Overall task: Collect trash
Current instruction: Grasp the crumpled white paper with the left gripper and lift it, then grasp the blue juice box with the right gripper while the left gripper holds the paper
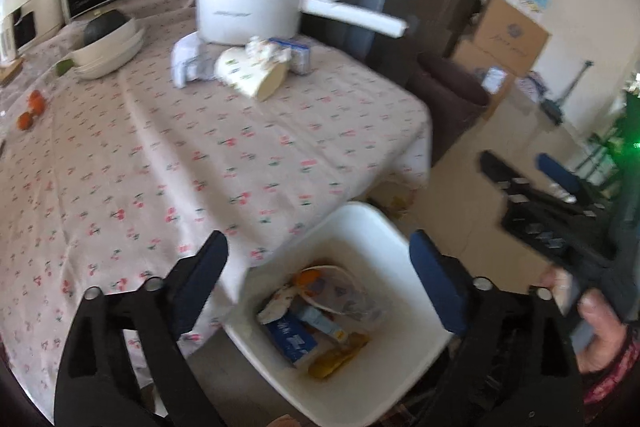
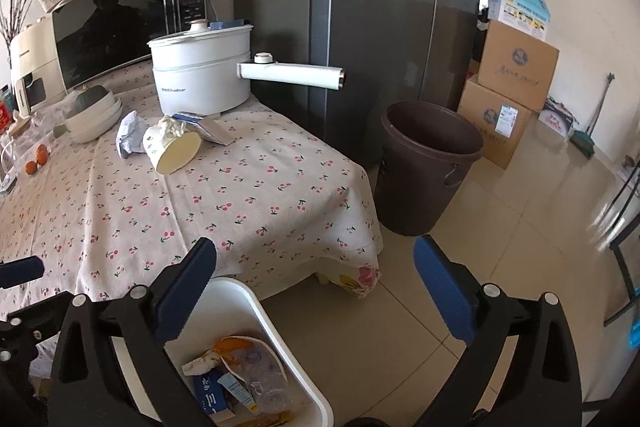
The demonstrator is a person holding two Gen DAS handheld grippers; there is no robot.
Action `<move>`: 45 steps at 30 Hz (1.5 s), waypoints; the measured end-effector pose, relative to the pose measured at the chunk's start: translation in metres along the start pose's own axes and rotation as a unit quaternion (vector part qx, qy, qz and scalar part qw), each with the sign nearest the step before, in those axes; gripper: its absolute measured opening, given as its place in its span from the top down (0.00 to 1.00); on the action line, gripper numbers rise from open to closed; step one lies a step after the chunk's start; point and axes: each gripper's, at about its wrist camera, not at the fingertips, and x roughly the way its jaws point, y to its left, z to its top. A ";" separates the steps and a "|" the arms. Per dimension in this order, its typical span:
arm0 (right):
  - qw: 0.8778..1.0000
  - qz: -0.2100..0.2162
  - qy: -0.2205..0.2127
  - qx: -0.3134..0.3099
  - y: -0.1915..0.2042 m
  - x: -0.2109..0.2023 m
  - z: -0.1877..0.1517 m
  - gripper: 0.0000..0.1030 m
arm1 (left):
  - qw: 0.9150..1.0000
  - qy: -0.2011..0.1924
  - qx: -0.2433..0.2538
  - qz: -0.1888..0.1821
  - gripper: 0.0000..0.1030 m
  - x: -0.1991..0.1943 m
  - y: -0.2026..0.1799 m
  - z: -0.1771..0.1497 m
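Hovering over white bin (image 1: pixel 352 227), left tool (image 1: pixel 318 259) gaping empty, trash dropped inside; right tool (image 2: pixel 316 267) likewise open, holding nothing.

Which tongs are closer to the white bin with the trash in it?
Left. The left tongs hang open right above the white bin; the right tongs sit open beside its rim, over the floor.
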 end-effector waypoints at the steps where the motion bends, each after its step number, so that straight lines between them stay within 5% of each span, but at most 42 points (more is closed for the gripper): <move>1: 1.000 0.002 0.004 0.003 -0.001 0.001 0.000 0.07 | 1.000 0.007 -0.004 0.008 0.13 0.004 0.004 0.000; 9: 0.998 0.050 0.038 0.016 0.007 0.007 0.001 0.07 | 0.994 0.006 -0.069 0.085 0.12 0.038 0.061 0.038; 20: 0.989 0.107 0.099 0.035 0.018 0.028 0.002 0.07 | 0.979 -0.039 -0.162 0.113 0.12 0.098 0.131 0.158; 27: 0.983 0.123 0.126 0.045 0.022 0.041 0.002 0.07 | 0.975 -0.001 -0.181 0.127 0.23 0.166 0.156 0.193; 29: 0.982 0.125 0.132 0.046 0.025 0.044 0.002 0.07 | 0.974 0.012 -0.189 0.126 0.31 0.180 0.163 0.196; 31: 0.982 0.126 0.134 0.043 0.027 0.045 0.002 0.07 | 0.973 0.018 -0.202 0.113 0.50 0.188 0.170 0.195; 38: 0.981 0.123 0.144 0.034 0.038 0.054 -0.003 0.07 | 0.973 0.002 -0.207 0.104 0.59 0.159 0.177 0.169; 45: 0.987 0.113 0.100 -0.047 0.062 0.066 0.037 0.07 | 0.975 -0.012 -0.205 0.086 0.59 0.066 0.169 0.111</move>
